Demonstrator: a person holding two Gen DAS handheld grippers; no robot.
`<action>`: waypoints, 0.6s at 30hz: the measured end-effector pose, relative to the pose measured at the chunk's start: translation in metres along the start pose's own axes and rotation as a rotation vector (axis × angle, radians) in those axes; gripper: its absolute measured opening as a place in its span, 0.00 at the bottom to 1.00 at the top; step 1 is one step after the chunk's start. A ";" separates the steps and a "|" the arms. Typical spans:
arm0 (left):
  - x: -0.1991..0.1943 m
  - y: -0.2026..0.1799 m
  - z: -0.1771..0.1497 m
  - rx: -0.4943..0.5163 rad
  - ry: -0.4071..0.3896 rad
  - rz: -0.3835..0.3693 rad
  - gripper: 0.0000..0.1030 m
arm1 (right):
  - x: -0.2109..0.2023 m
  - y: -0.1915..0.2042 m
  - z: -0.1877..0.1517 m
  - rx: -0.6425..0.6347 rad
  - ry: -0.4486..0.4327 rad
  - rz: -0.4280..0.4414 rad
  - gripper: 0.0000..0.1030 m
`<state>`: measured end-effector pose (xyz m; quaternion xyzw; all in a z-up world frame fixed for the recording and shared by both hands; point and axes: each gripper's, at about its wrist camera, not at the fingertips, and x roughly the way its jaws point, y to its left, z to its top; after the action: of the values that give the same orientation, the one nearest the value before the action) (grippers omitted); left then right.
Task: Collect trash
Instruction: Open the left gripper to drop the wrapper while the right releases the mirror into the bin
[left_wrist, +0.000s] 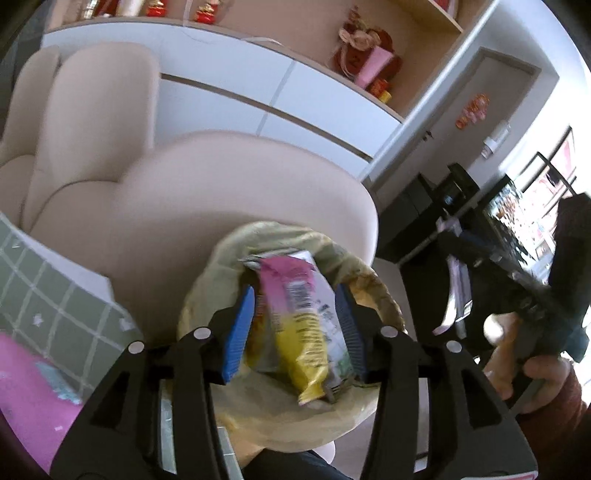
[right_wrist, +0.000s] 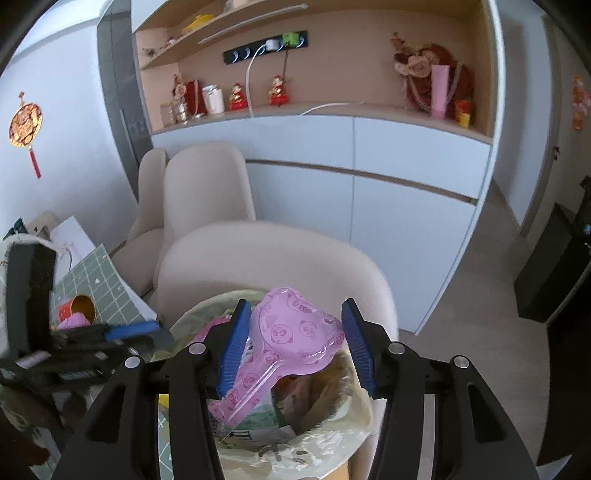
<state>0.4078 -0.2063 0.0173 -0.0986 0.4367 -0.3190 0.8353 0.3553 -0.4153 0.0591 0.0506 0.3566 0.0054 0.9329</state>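
Observation:
In the left wrist view, a pink, white and yellow snack wrapper (left_wrist: 299, 314) sits between the blue pads of my left gripper (left_wrist: 295, 328), over the trash bin lined with a yellowish bag (left_wrist: 207, 280). The jaws stand wide, and only the right pad looks near the wrapper. In the right wrist view, a pink deflated balloon with pig faces (right_wrist: 288, 339) hangs between the pads of my right gripper (right_wrist: 295, 347), above the same bin (right_wrist: 332, 435), which holds wrappers and seed shells. The jaws are wide apart. The left gripper (right_wrist: 122, 332) shows at the left.
A beige chair (right_wrist: 266, 266) stands right behind the bin, with another (right_wrist: 199, 192) beyond it. A table with a green checked cloth (right_wrist: 92, 280) at the left carries a red and gold cup (right_wrist: 77, 306). White cabinets (right_wrist: 369, 177) line the wall.

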 end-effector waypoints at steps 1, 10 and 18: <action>-0.011 0.005 0.000 -0.014 -0.020 0.015 0.42 | 0.007 0.003 -0.002 -0.003 0.016 0.004 0.47; -0.085 0.033 -0.014 -0.080 -0.130 0.132 0.43 | 0.082 0.059 -0.023 -0.039 0.161 0.084 0.47; -0.128 0.057 -0.038 -0.135 -0.167 0.225 0.44 | 0.121 0.066 -0.048 -0.128 0.324 0.015 0.47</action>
<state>0.3502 -0.0783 0.0552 -0.1311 0.3945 -0.1841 0.8907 0.4152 -0.3398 -0.0501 -0.0078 0.5009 0.0434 0.8644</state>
